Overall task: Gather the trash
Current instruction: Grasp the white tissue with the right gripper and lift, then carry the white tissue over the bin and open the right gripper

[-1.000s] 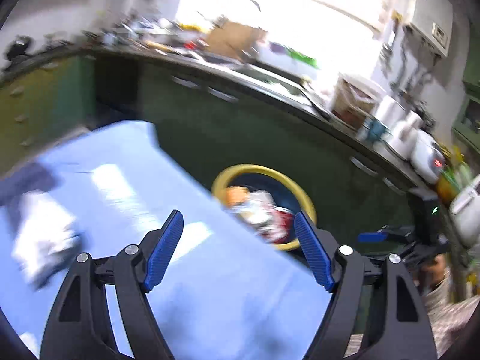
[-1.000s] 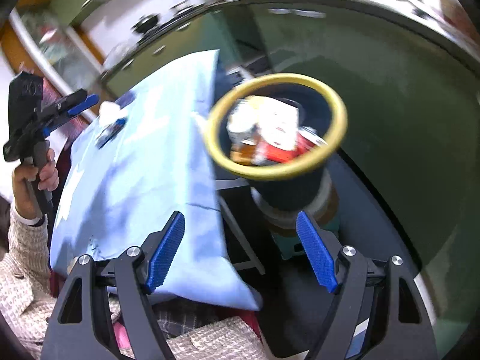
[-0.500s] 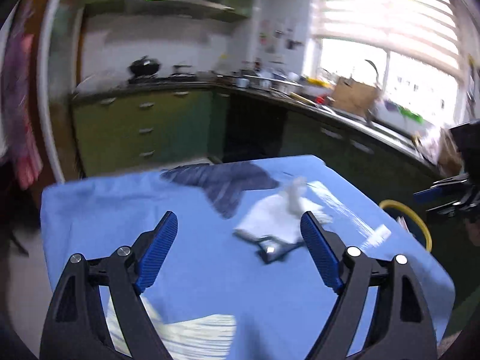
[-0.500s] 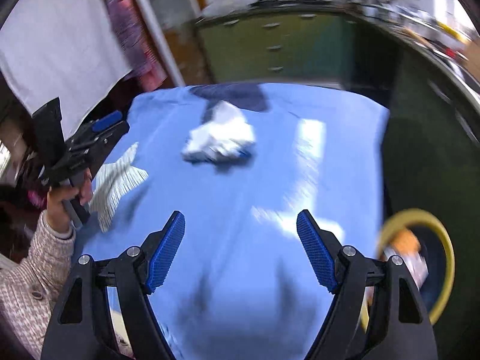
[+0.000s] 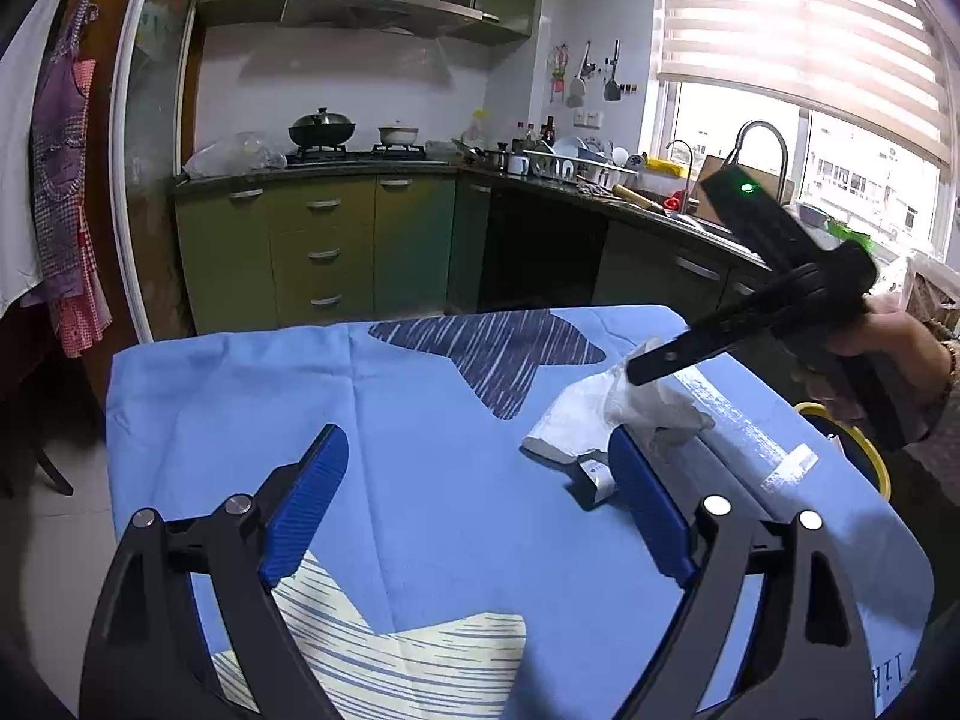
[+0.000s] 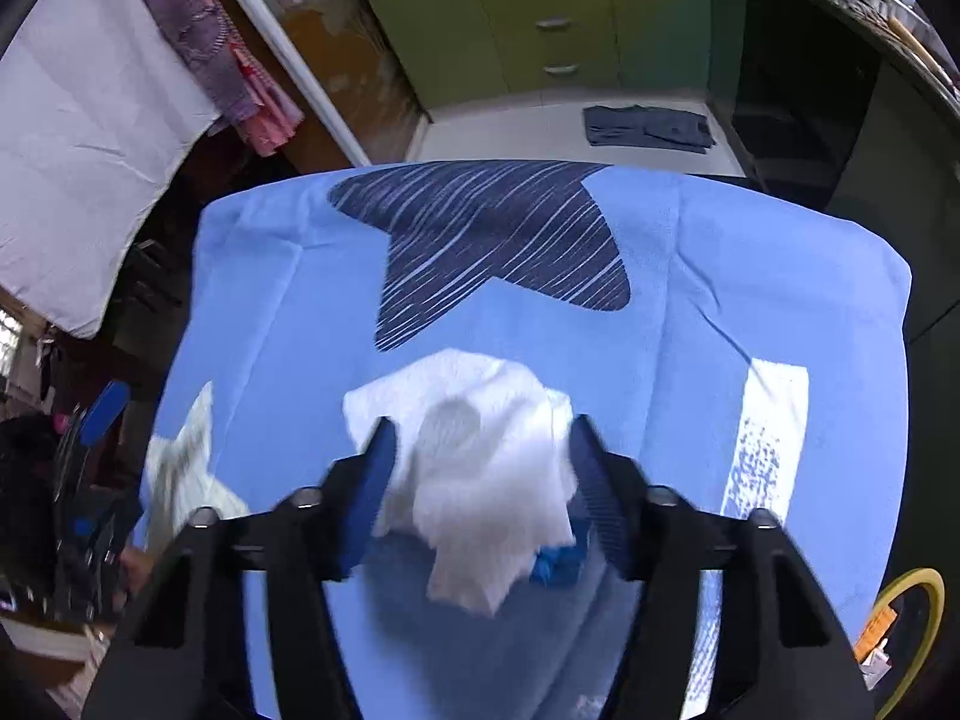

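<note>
A crumpled white tissue (image 6: 480, 468) lies on the blue cloth-covered table (image 6: 750, 276), partly over a blue wrapper (image 6: 558, 564). My right gripper (image 6: 480, 468) is open with its fingers on either side of the tissue. In the left wrist view the tissue (image 5: 612, 408) and a small silver wrapper (image 5: 594, 477) lie right of centre, and the right gripper (image 5: 666, 360) comes down on the tissue. My left gripper (image 5: 474, 504) is open and empty above the table's near part. The yellow-rimmed trash bin (image 6: 912, 618) stands off the table's right edge.
Green kitchen cabinets (image 5: 324, 252) and a dark counter with a sink (image 5: 690, 210) stand behind the table. A folded dark cloth (image 6: 648, 126) lies on the floor. White and pink fabric (image 6: 90, 96) hangs at the left.
Both grippers swung from the trash bin back to the table. The right gripper has come down around the white tissue. The left gripper stays open over the cloth.
</note>
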